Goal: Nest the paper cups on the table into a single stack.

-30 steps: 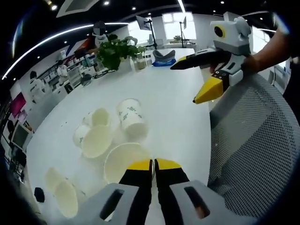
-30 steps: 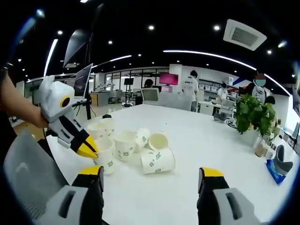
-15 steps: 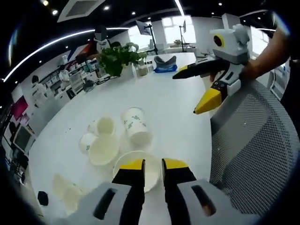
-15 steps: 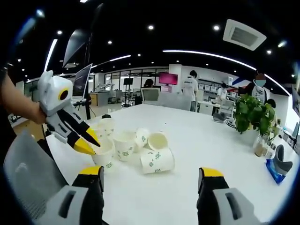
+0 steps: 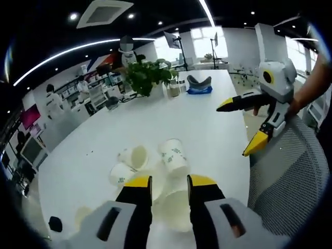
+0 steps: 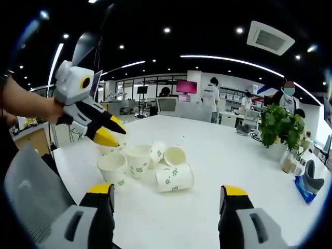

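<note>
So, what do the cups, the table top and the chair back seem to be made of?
The cups look like thin paper, matte white with small green print on the sides. The table top looks like a smooth white laminate or painted board; its faint sheen from the ceiling lights leaves that open. The chair back looks like grey woven mesh, since small holes show all over it.

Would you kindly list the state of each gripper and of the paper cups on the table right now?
left gripper: jaws open a little, empty, above the cups.
right gripper: jaws wide open, empty.
paper cups: loose cluster, not yet stacked.
nearest cup: lying on its side.
cup by the chair: upright, mouth up.
</note>
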`<state>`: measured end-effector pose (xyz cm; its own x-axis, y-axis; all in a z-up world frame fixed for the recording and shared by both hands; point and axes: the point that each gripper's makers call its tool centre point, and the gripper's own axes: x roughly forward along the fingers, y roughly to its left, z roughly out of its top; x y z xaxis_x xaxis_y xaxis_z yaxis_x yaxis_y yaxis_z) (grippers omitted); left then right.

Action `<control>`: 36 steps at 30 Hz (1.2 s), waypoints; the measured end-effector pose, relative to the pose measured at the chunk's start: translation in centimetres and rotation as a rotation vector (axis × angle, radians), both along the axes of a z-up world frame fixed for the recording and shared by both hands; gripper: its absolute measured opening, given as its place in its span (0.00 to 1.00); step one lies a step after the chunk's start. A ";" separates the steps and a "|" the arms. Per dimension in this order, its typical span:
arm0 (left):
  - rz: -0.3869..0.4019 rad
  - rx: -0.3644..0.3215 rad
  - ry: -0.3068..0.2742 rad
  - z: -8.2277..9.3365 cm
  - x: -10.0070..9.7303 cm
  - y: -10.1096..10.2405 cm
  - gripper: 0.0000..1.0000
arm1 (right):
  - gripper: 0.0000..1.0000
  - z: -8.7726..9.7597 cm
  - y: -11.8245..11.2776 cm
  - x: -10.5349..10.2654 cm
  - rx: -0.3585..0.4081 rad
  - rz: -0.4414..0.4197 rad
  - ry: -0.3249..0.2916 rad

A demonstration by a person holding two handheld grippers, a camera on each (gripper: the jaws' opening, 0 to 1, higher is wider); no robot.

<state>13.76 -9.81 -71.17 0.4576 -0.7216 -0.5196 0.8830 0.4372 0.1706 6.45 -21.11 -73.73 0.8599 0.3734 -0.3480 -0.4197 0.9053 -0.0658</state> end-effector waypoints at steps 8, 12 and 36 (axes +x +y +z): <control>0.011 0.027 0.032 -1.8 2.3 -0.4 0.25 | 0.84 -0.1 -0.3 0.1 -0.003 -0.008 -0.004; 0.014 0.033 0.051 -2.4 3.2 -0.7 0.24 | 0.84 -0.3 -0.4 0.2 -0.004 -0.008 -0.001; 0.093 0.039 0.288 -6.8 5.2 -2.2 0.11 | 0.81 -0.6 -0.4 0.2 -0.026 -0.015 0.018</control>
<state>18.99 -12.02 -77.93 0.3509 -0.6600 -0.6643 0.8537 0.5169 -0.0626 6.64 -21.48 -74.28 0.8590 0.3509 -0.3727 -0.4073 0.9096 -0.0822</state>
